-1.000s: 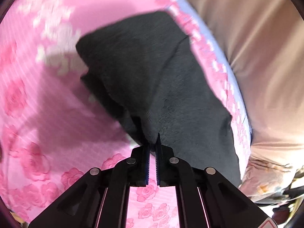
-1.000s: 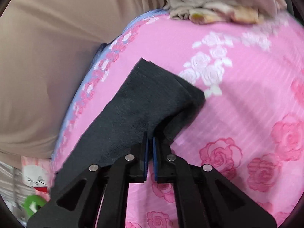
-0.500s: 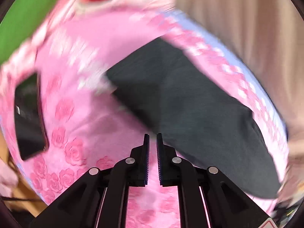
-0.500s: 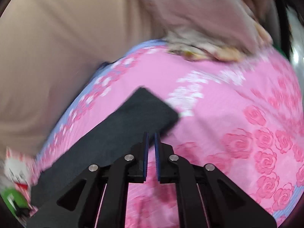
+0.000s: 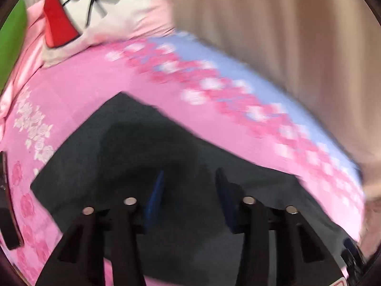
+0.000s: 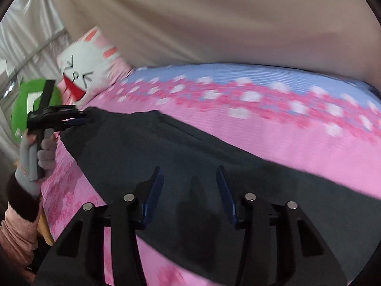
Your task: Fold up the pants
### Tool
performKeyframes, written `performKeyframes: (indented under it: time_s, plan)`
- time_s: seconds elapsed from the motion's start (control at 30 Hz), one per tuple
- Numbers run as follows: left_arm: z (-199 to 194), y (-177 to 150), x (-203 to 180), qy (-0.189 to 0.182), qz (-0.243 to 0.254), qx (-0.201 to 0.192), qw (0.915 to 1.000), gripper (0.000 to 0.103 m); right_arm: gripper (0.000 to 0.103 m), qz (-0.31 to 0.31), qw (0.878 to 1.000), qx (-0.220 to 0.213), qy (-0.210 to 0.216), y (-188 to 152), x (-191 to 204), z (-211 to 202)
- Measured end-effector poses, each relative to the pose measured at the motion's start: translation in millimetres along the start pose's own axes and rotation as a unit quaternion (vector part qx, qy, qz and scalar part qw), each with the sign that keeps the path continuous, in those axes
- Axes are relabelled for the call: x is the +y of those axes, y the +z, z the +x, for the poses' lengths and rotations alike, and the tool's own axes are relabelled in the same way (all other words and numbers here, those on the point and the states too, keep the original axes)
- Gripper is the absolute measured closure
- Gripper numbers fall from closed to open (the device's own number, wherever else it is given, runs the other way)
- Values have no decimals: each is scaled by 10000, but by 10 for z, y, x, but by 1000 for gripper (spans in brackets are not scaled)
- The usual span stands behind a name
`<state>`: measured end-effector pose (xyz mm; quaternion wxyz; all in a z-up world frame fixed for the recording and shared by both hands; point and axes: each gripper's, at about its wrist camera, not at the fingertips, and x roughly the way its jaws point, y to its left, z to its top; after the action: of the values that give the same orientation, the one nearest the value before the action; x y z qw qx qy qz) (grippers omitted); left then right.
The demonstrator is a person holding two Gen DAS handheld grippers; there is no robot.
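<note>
**Pants laid out, folds not finished**

Dark pants [image 6: 181, 166] lie flat on the pink bed sheet [image 6: 297, 140], one end near the cartoon pillow [image 6: 88, 76]. Left tongs [image 5: 189, 195] and right tongs [image 6: 190, 190] both opening, nothing between them. Further folding likely remains.

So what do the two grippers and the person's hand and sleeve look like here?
Both the right gripper and the left gripper are matte black, with branching linkage arms, silver round pivot pins and blue ribbed pads inside the fingers. The right wrist view shows the left gripper's black pistol-style handle in a hand wearing a grey fingerless glove, dark cuff and pink fleecy sleeve.
</note>
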<state>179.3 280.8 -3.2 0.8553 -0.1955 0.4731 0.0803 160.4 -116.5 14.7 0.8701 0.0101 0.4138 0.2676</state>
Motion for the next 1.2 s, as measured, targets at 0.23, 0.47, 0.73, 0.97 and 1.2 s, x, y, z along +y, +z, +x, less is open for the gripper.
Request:
performKeyframes:
  time_s: [0.23, 0.47, 0.73, 0.97, 1.2]
  plan:
    - [328, 202, 172, -220, -64, 403, 9989, 75, 59, -234, 9983, 532, -9, 512, 362, 1095]
    - [375, 257, 325, -706, -283, 213, 9969, 75, 101, -805, 9939, 454, -595, 550, 412, 1214]
    - [-112, -63, 315, -615, 175, -579, 9963, 66, 97, -464, 9984, -25, -313, 449, 435, 866]
    - [-817, -443, 816, -142, 69, -1251, 9920, 41, 74, -496, 9979, 356, 211, -272, 632, 468]
    - [-612, -589, 640, -121, 60, -822, 9965, 41, 72, -1241, 9912, 458, -20, -682, 967, 553]
